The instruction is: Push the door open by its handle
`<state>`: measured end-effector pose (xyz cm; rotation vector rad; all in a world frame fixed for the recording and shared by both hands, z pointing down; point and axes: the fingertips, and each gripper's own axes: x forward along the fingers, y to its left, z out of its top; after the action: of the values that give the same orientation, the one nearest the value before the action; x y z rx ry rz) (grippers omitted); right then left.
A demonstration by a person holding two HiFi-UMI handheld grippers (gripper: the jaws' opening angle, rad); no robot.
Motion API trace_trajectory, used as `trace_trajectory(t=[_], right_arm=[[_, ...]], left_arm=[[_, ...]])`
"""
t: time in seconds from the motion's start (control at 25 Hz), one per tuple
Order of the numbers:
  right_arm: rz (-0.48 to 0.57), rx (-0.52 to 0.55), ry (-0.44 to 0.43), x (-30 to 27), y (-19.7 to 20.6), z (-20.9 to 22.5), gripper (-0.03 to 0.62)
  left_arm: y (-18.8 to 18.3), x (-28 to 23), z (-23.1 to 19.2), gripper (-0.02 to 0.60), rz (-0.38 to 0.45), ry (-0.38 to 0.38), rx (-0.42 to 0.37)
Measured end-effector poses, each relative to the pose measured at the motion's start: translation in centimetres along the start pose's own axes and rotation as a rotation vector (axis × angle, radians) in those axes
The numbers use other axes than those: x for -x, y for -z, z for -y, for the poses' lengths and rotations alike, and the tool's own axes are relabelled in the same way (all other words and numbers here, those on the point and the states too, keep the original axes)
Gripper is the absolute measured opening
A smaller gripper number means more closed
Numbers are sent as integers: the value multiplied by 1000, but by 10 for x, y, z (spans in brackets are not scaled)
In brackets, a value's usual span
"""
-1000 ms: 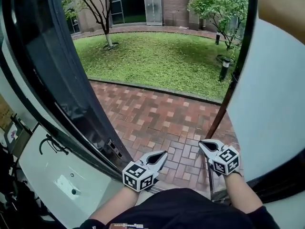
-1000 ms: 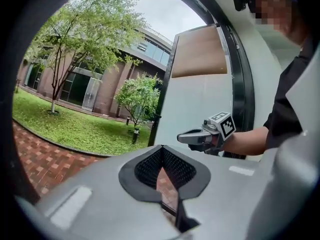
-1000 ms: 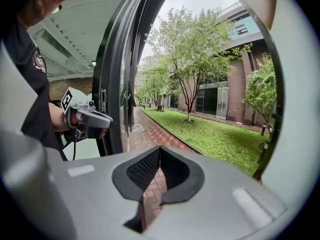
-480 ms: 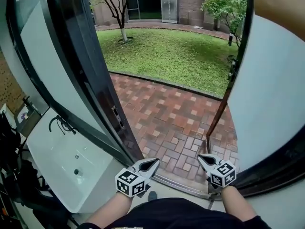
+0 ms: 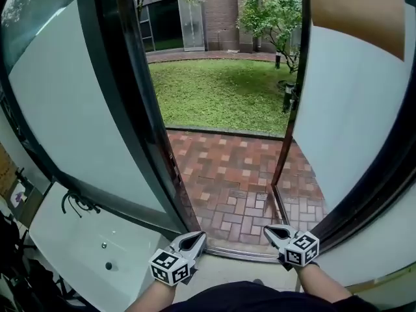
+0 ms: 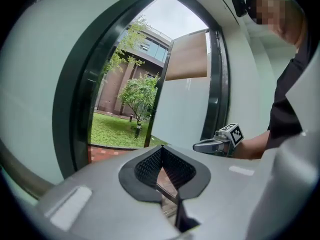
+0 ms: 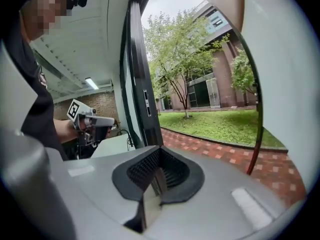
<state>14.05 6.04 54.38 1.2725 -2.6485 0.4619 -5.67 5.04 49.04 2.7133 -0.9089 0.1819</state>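
The doorway stands open between two frosted glass leaves. The left leaf's dark frame (image 5: pixel 133 116) runs from top centre down to the threshold, and a lock plate (image 7: pixel 146 102) shows on its edge. The right leaf's edge (image 5: pixel 288 135) stands opposite. I cannot make out a handle. My left gripper (image 5: pixel 197 237) is shut and empty, low beside the foot of the left frame. My right gripper (image 5: pixel 270 231) is shut and empty near the foot of the right leaf. Each gripper view shows its own closed jaws and the other gripper in the air: the right gripper (image 6: pixel 215 144) and the left gripper (image 7: pixel 92 121).
A white sink unit (image 5: pixel 71 246) with a black cable (image 5: pixel 78 203) sits at lower left, inside the room. Beyond the metal threshold (image 5: pixel 240 252) lie red brick paving (image 5: pixel 227 181), a lawn (image 5: pixel 221 96), trees and a dark bollard lamp (image 5: pixel 288 96).
The view has swung, so the left leaf's frame now stands more upright and nearer the centre. Both grippers have dropped lower in the picture and stay shut.
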Motion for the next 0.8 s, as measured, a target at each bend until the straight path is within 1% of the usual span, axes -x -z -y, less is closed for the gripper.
trace_trajectory(t=[0.08, 0.2, 0.36, 0.48, 0.6, 0.68, 0.8], right_arm=[[12, -22, 15, -4, 2, -18, 2], [19, -13, 38, 7, -3, -30, 2], [49, 30, 43, 30, -21, -20, 0], [40, 38, 42, 51, -13, -16, 0], [29, 57, 33, 60, -8, -11, 0], [12, 65, 16, 63, -5, -11, 0], [8, 81, -3, 66, -3, -12, 0]], left_arm=[[2, 14, -7, 2, -8, 10, -7], [4, 25, 5, 2, -8, 35, -6], [4, 25, 19, 2, 12, 21, -1], [12, 27, 38, 2, 14, 11, 31], [12, 22, 50, 2, 20, 9, 32], [9, 20, 56, 2, 39, -1, 35], [7, 21, 57, 2, 56, -13, 42]])
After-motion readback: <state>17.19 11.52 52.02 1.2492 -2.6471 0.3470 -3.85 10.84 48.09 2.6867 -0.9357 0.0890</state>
